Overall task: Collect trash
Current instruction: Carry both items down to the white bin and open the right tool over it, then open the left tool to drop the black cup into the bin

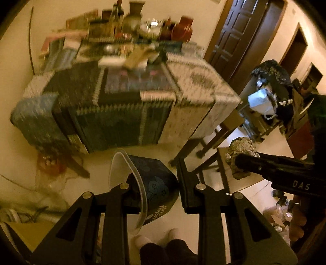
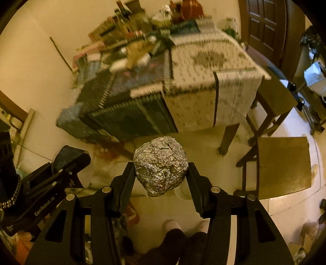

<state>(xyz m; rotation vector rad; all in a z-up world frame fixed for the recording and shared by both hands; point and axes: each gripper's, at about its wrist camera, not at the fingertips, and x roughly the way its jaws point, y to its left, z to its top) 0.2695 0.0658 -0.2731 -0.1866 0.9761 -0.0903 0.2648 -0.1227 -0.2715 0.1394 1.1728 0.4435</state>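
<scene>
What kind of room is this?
Probably a dining room in someone's home: a table under a patterned cloth, crowded with bottles, wooden chairs beside it, and a panelled door.

ahead: table (image 2: pixel 203 67) blocks | right: chair (image 2: pixel 283 165) | between: bare floor (image 2: pixel 203 142)

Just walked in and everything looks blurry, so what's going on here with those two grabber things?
A person is collecting trash with a handheld gripper in each hand. The left gripper is closed on a dark blue paper cup, gripped by its rim and tipped sideways. The right gripper clamps a crumpled foil ball. Both are held in the air in front of the cluttered table, above the person's feet. A black-bagged bin stands off to the right.
</scene>
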